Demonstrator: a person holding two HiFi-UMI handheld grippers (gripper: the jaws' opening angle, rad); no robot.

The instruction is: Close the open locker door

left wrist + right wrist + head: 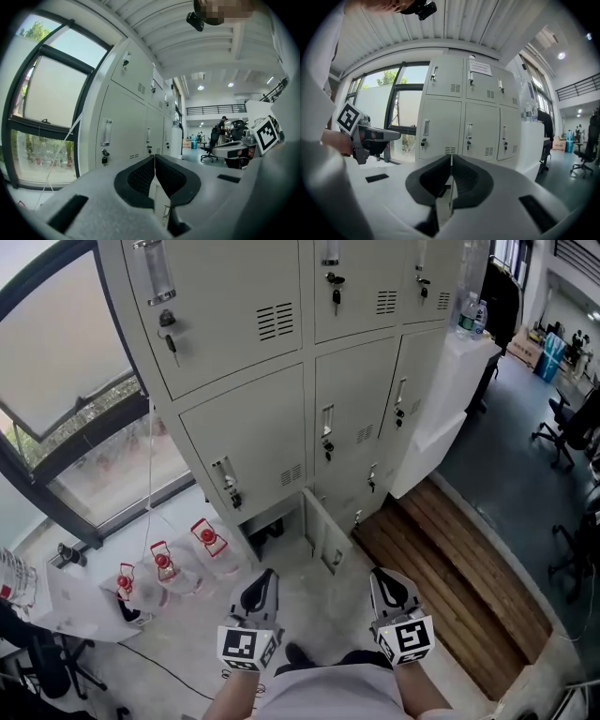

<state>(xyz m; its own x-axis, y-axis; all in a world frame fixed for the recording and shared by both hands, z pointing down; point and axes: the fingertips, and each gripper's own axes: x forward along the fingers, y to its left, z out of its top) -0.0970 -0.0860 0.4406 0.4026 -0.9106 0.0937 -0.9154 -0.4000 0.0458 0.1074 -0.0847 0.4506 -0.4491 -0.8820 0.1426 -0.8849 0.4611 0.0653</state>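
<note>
A grey bank of lockers (281, 362) stands in front of me. In its bottom row one small door (324, 534) hangs open, swung out toward me, with the dark compartment (272, 527) to its left. My left gripper (264, 577) and right gripper (385, 577) hover side by side above the floor, short of that door, each with jaws pressed together and holding nothing. The open door (162, 204) shows below the closed pads in the left gripper view, and the same door (444, 205) shows in the right gripper view.
Three clear jugs with red caps (161, 567) stand on the floor at the left, beside a white table (80, 610) and a large window (66, 371). A wooden platform (450, 568) lies to the right. A white counter (452, 390) carries bottles (472, 313); office chairs (562, 423) stand beyond.
</note>
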